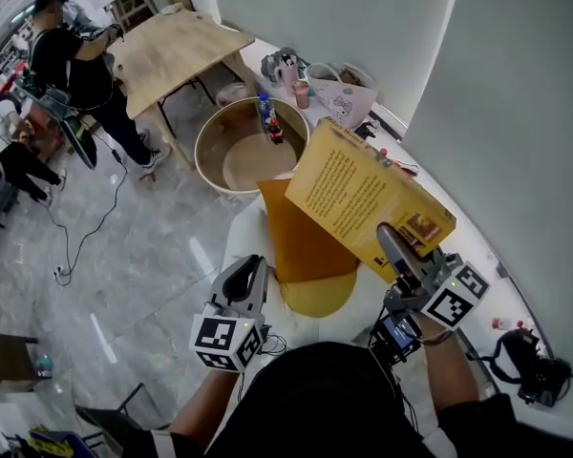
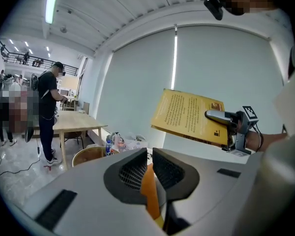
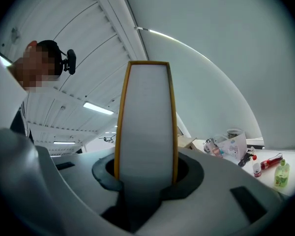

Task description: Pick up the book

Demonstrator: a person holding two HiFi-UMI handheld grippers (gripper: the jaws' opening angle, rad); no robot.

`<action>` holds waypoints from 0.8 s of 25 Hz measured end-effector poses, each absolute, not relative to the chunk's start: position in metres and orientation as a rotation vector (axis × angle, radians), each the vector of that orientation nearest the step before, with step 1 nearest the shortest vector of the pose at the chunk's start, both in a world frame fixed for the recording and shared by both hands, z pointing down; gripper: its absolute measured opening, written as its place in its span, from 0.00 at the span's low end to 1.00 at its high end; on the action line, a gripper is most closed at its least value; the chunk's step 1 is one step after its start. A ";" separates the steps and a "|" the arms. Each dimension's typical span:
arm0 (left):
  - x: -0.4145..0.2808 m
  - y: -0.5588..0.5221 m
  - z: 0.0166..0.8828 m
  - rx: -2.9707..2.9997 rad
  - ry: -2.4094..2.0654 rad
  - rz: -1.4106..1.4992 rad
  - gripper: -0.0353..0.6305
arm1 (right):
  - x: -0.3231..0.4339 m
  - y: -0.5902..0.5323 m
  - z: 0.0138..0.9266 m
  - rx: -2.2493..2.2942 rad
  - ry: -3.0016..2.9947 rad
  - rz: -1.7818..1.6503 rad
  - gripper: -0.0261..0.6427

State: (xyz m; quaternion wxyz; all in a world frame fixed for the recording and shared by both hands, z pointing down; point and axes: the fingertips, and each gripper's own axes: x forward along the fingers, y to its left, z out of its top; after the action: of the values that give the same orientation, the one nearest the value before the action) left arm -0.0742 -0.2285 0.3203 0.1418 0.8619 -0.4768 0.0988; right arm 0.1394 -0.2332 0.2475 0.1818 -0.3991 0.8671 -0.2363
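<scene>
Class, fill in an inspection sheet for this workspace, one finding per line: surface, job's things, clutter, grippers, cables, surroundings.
Surface: white tabletop, largely hidden by what is held above it.
Job's things: yellow book, off the tabletop and tilted, printed cover up.
Clutter: white bag and bottles near the wall; black headset on the ledge.
Grippers: right gripper shut on the book's edge; left gripper shut on an orange sheet that hangs below the book.
Cables: black cable on the floor.
Surroundings: round wooden tub, wooden table, a standing person.
</scene>
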 end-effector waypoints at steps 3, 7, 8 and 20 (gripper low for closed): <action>-0.075 -0.225 0.310 2.492 -1.378 0.253 0.12 | 0.138 -0.226 0.236 -1.132 2.445 -0.630 0.27; -0.070 -0.221 0.300 2.500 -1.373 0.231 0.12 | 0.140 -0.217 0.225 -1.131 2.440 -0.607 0.27; -0.069 -0.223 0.298 2.502 -1.372 0.228 0.12 | 0.139 -0.217 0.224 -1.131 2.442 -0.601 0.27; -0.028 -0.202 0.298 2.468 -1.394 0.308 0.09 | 0.186 -0.197 0.232 -1.121 2.409 -0.618 0.27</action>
State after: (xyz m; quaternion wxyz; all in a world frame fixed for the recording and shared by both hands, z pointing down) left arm -0.0284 -0.2017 0.2979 0.1446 0.8565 -0.4838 0.1068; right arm 0.1863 -0.1971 0.2321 0.2054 -0.4021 0.8642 -0.2219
